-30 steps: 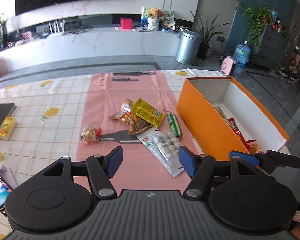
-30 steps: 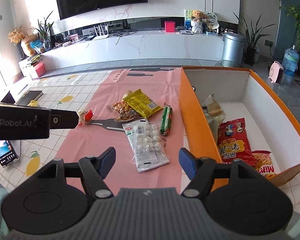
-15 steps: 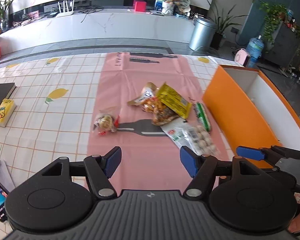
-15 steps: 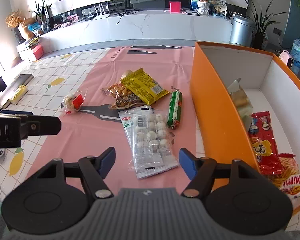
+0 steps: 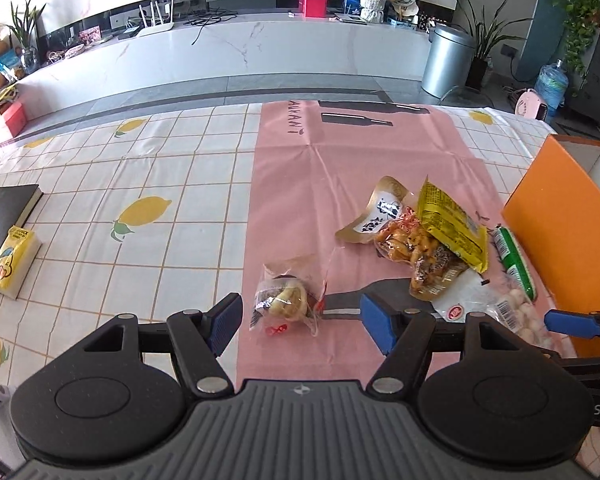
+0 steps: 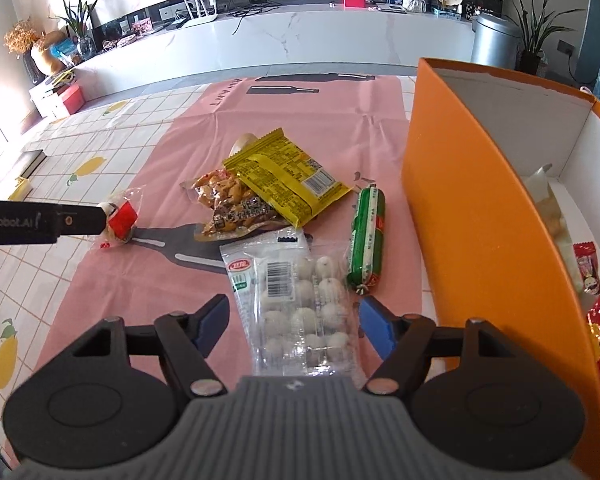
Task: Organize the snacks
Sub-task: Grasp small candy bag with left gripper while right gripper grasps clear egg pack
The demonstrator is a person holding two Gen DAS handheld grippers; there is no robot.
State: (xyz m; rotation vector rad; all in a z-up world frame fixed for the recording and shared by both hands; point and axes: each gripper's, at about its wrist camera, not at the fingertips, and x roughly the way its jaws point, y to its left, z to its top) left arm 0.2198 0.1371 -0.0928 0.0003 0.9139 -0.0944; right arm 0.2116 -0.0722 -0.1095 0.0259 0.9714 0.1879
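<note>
Loose snacks lie on a pink mat (image 5: 292,184). My left gripper (image 5: 300,322) is open, its jaws on either side of a small clear pastry packet (image 5: 286,300). My right gripper (image 6: 294,322) is open, straddling a clear bag of white balls (image 6: 300,300). A green sausage (image 6: 366,240), a yellow packet (image 6: 288,178) and a brown nut snack pack (image 6: 230,208) lie beyond it. The orange box (image 6: 472,208) stands to the right with red snack bags (image 6: 596,320) inside. The left gripper's arm shows in the right wrist view (image 6: 40,222).
A black book (image 5: 4,216) and a yellow tissue pack (image 5: 12,262) lie at the table's left edge. The tablecloth (image 5: 140,184) has a lemon print. A white counter and a metal bin (image 5: 446,60) stand beyond the table.
Both grippers moved forward and lower toward the snacks. The left one closed in around the pastry packet; the right one came over the bag of white balls. Jaws stayed open.
</note>
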